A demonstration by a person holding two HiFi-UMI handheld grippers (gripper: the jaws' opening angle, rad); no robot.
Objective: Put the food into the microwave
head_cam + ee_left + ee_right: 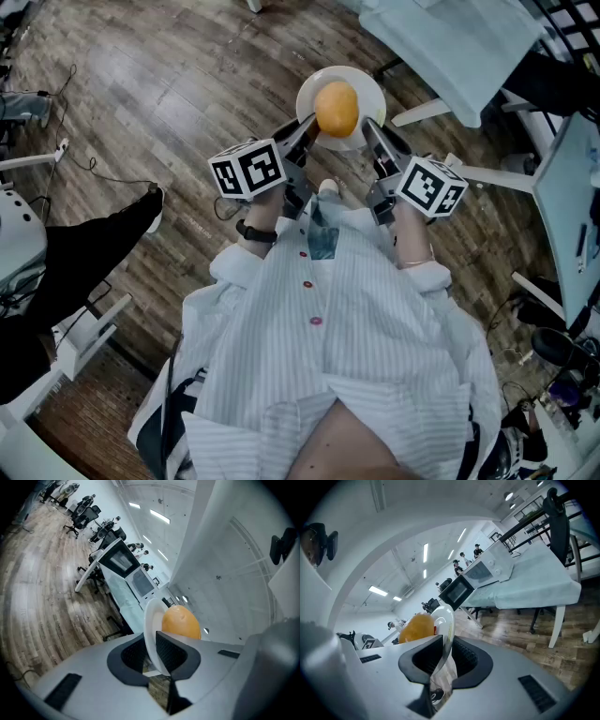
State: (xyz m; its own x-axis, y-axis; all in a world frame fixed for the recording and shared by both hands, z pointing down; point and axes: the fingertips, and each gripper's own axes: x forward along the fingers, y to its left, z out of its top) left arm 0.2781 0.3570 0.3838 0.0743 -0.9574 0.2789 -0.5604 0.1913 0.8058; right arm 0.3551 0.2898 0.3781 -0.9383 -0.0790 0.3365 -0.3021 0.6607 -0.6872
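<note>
While the wooden floor [187,84] filled most of the head view, a bench [450,47] draped in a pale cloth stood at that view's upper right. The person's striped white shirt [328,356] took up the lower middle. On the bench, as the right gripper view showed it, sat a white microwave [485,571] with a black-fronted box [457,592] just beside it, both well apart from the grippers. The left gripper [302,131] and the right gripper [373,131] reached forward side by side above the floor, in front of the person. Between them hung a white plate [367,89], held clear of the floor by two opposite edges. The left gripper's fingers [171,651] were clenched on one side of the plate's rim, and the right gripper's fingers [424,656] pinched the rim on the other side. On the plate rested the food [337,109], a round orange piece lying near the plate's middle.
</note>
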